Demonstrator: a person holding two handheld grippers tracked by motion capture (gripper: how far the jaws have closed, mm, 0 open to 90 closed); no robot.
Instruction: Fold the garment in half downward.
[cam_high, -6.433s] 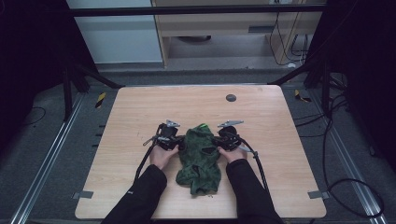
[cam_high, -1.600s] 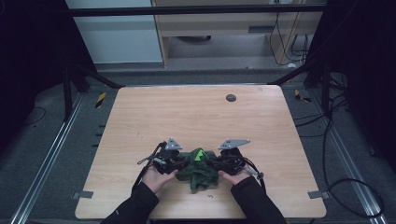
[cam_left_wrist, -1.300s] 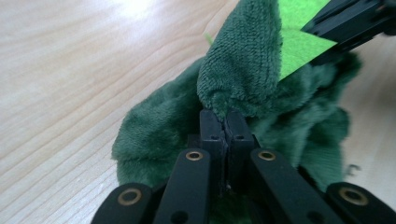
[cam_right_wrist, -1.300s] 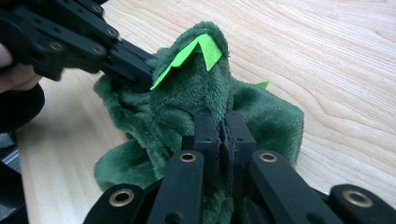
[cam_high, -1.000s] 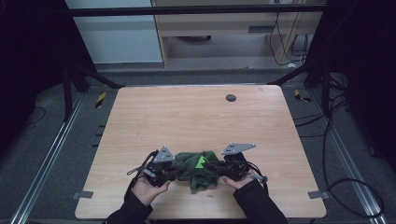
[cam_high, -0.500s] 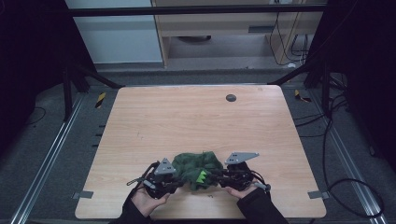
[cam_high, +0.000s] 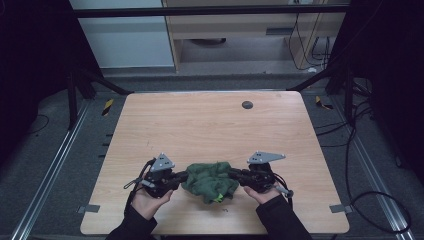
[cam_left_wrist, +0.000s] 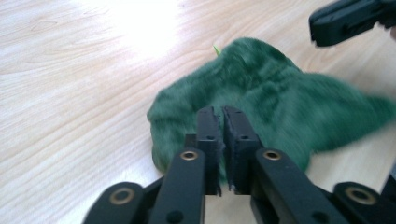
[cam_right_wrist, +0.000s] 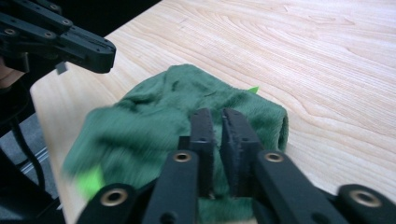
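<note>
Left gripper (cam_high: 176, 178), lower left of centre in the high view: jaws have just been closing and now stand together, pinching the near edge of the green cloth (cam_high: 210, 181), as the left gripper view confirms. Cloth lies bunched at lower centre of the table (cam_high: 200, 125). Right gripper (cam_high: 239, 176), lower right of centre: jaws likewise just closed, clamped on the opposite edge. To fold well, judged: keep both pinches firm, lift evenly, carry the edges together, avoid dragging. Count: two grippers, one cloth, one table, one dark round spot (cam_high: 247, 104) at upper centre.
</note>
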